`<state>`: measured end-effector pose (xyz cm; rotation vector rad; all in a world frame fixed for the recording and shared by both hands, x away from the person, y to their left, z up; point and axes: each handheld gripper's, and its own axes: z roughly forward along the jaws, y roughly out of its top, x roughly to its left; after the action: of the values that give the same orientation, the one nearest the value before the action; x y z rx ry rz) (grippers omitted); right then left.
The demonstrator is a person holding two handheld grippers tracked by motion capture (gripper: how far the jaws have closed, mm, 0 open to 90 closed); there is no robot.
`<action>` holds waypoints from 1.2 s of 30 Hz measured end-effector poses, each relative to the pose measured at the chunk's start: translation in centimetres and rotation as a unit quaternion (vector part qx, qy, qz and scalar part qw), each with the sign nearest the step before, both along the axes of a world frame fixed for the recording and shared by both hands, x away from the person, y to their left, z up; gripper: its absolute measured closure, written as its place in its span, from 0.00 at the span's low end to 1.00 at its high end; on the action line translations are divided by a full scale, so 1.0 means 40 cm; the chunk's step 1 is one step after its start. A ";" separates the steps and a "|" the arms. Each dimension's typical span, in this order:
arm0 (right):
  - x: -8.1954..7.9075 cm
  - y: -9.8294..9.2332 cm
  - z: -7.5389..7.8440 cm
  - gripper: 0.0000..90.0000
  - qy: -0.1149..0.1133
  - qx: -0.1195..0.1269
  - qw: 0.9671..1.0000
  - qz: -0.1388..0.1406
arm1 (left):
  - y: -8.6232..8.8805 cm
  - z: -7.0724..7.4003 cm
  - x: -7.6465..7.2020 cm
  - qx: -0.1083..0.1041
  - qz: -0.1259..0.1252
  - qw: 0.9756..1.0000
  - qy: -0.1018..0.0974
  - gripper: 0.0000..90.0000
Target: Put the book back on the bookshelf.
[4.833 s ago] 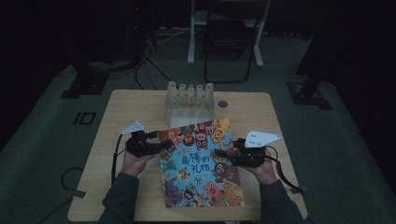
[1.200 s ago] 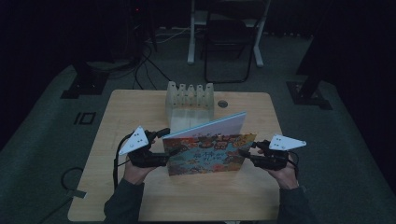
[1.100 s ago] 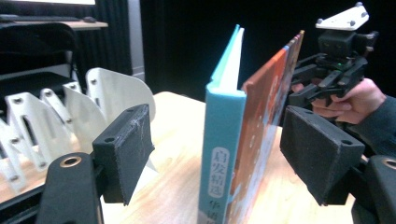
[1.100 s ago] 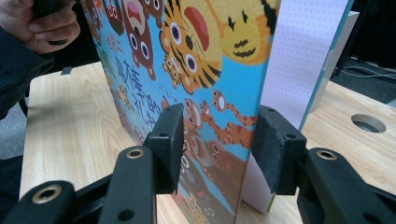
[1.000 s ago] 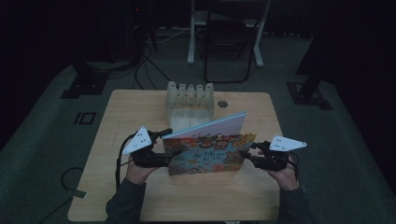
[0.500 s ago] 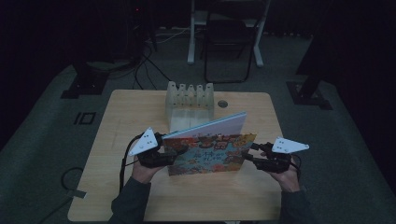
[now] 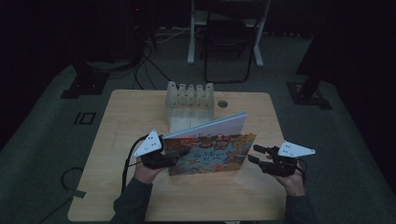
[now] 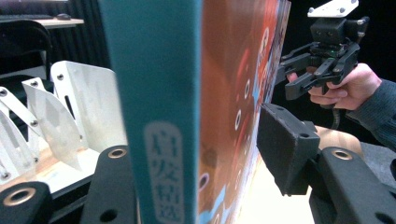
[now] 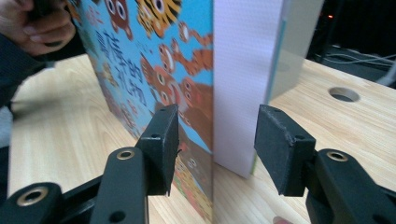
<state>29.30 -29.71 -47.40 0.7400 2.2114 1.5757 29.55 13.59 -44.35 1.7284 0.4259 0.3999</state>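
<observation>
The picture book (image 7: 210, 151) stands on edge mid-bench (image 7: 140, 112), probably bound for the rack (image 7: 189, 95) behind. The left tool (image 7: 175, 156), jaws just closing, clamps its spine end. The right tool (image 7: 252, 154), jaws just opening, straddles the other edge without touching (next it likely needs a steady one-handed lift into a slot).

A book (image 7: 212, 151) stands on edge on the desk (image 7: 130, 112), near the person's side. Behind it — toward the far edge — sits a slotted rack (image 7: 189, 100). The left gripper (image 7: 175, 156) is at the book's left end, the right gripper (image 7: 254, 154) just off its right end.
</observation>
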 end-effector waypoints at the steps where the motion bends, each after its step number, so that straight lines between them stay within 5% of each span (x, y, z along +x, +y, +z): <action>1: -0.001 -0.001 -0.002 0.54 0.000 -0.001 1.000 -0.001 | -0.001 -0.002 0.001 0.002 0.001 1.000 0.000 0.52; 21: -0.003 -0.017 -0.047 0.51 0.008 -0.035 0.999 -0.041 | -0.009 -0.025 0.008 0.003 -0.003 1.000 0.003 0.50; 36: -0.006 -0.047 -0.079 0.51 0.026 -0.039 0.997 -0.058 | -0.015 -0.047 0.018 -0.002 -0.011 1.000 0.005 0.48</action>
<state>29.08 -31.60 -50.58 0.8793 2.2093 1.4227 30.25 12.98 -46.22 1.7304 0.4143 0.3734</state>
